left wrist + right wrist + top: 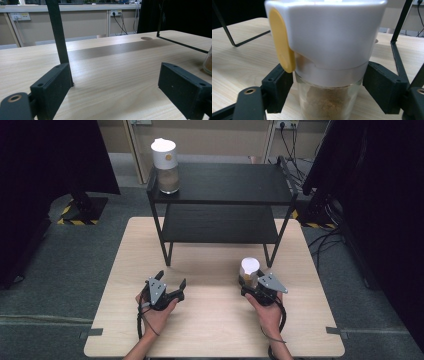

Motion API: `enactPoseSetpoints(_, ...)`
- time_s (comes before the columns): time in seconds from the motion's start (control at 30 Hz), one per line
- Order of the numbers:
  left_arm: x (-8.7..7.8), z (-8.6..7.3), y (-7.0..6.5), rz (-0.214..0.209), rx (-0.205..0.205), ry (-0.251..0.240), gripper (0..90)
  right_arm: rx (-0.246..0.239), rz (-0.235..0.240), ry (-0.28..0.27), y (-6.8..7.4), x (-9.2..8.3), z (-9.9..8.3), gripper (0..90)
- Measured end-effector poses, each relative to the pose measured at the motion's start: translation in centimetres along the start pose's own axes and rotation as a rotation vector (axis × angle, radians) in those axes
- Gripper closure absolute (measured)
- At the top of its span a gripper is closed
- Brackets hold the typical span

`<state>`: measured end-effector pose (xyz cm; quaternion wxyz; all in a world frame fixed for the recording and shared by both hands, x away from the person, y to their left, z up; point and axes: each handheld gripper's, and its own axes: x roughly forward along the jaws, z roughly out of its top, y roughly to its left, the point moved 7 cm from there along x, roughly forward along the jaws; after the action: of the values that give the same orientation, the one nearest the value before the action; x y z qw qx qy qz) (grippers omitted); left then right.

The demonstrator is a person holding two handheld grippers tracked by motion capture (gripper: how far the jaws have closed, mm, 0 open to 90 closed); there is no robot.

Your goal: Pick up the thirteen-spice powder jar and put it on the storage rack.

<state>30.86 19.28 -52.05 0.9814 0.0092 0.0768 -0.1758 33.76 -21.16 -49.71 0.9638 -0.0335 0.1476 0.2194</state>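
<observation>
- While the table (210, 320) carries everything, the black 2-tier shelf (225, 185) stands at 12 o'clock, a second jar (165, 166) on its top tier at 11 o'clock.
- At 4 o'clock, the right gripper (328, 85) pinches the glass spice jar (324, 62) standing on the table.
- At 8 o'clock, the left gripper (112, 85) rests spread, holding nothing.

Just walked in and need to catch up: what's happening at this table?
A person holds a gripper in each hand. The right gripper has its jaws against the sides of a glass spice jar with a white lid, standing on the table before the black shelf. The left gripper rests open with nothing between its jaws. A second jar stands on the shelf's top.
</observation>
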Motion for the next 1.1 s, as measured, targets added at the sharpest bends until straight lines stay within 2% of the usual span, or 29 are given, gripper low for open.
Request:
enactPoseSetpoints(0.27, 0.0, 0.0, 0.0, -0.001, 0.002, 0.000, 11.0, 0.004, 0.001, -0.002, 0.0, 0.8, -0.2, 30.3)
enactPoseSetpoints(0.7, 0.0, 0.0, -0.1, -0.001, 0.007, -0.002, 11.0, -0.010, -0.006, -0.021, 0.2, 0.6, -0.5, 30.9)
enactPoseSetpoints(0.9, 0.0, 0.0, -0.1, -0.001, 0.011, -0.002, 11.1, -0.001, -0.007, -0.047, 0.3, 0.0, -0.5, 30.9)
enactPoseSetpoints(1.1, 0.0, 0.0, -0.2, 0.001, 0.012, -0.002, 11.1, 0.001, -0.011, -0.088, 0.4, -1.2, 0.4, 30.9)
